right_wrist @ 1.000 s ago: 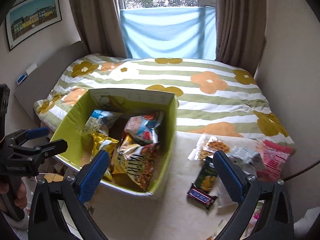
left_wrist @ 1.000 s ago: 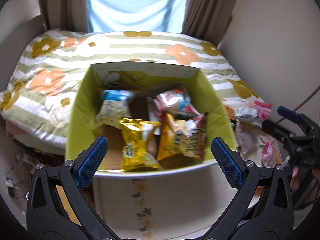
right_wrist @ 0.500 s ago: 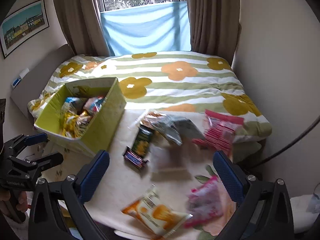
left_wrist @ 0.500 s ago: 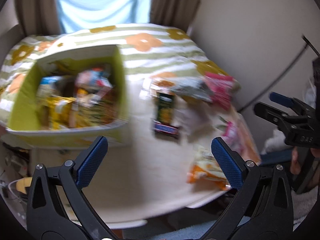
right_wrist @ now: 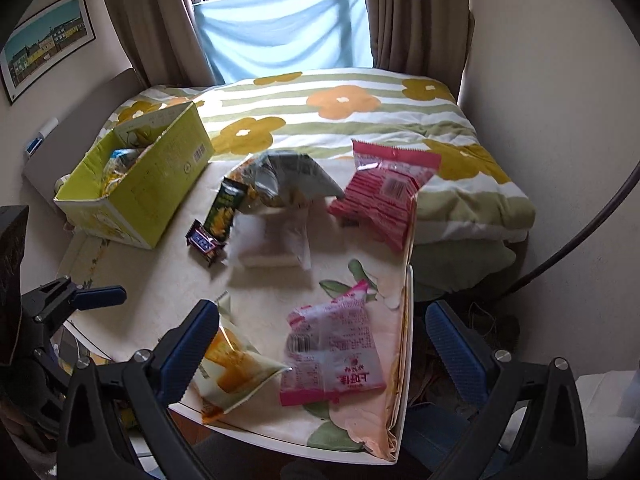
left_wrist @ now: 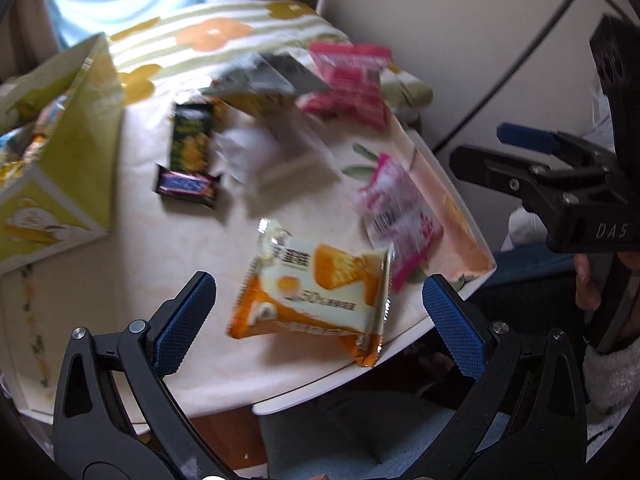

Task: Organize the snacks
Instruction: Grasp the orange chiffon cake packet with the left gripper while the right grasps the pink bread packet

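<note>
On the bench, several snacks were left outside the green box. Both the left gripper and the right gripper were held wide apart and empty; the orange packet probably had to be grasped next.

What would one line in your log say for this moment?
left gripper: open, over orange snack packet | right gripper: open, over pink packet | green box: part-filled

Table carries a green box and scattered, partly blurred snack packets.
</note>
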{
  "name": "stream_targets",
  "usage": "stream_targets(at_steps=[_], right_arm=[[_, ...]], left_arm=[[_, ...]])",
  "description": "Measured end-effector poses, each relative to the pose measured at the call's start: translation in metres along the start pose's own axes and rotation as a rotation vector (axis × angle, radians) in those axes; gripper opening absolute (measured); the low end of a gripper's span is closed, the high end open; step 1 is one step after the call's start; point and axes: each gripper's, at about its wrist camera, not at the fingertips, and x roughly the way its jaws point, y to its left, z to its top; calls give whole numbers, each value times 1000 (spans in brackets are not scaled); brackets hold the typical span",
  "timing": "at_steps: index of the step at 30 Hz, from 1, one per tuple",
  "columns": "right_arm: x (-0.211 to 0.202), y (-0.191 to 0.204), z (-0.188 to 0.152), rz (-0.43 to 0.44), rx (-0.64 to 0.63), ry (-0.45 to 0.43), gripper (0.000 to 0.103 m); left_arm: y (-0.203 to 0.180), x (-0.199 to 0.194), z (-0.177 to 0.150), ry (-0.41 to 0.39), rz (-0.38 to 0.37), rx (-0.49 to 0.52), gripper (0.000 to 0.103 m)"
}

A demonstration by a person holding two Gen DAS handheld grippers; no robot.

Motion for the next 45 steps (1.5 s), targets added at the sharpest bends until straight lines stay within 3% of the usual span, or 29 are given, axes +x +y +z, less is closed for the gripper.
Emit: stream_targets(at_steps=[5, 9, 14, 28, 33, 37, 39, 45], right_arm=[[23, -8, -13, -3, -3, 33, 103], [43, -11, -21, -7, -9, 77, 103], [55, -16, -28, -13, 1, 105, 103], [75, -5, -31, 4, -53, 146, 103], [80, -6, -30, 10, -57, 156, 103], [81, -6, -29, 10, -64, 156, 103], [81, -5, -29, 9, -73, 154, 103], [85, 1, -31, 0, -113, 158, 103]], left_arm=[[-12, 33, -6, 43, 19, 67, 103], [-22, 56, -13, 67, 95, 150, 103], [-22, 68, -9, 68, 126, 176, 103], [-9, 87, 0, 93, 104, 161, 103], [4, 107, 2, 179, 6, 65, 103], [1, 106, 1, 153, 19, 86, 103], [2, 105, 1, 150, 12, 80, 101], [1, 93, -1, 138, -5, 84, 80]])
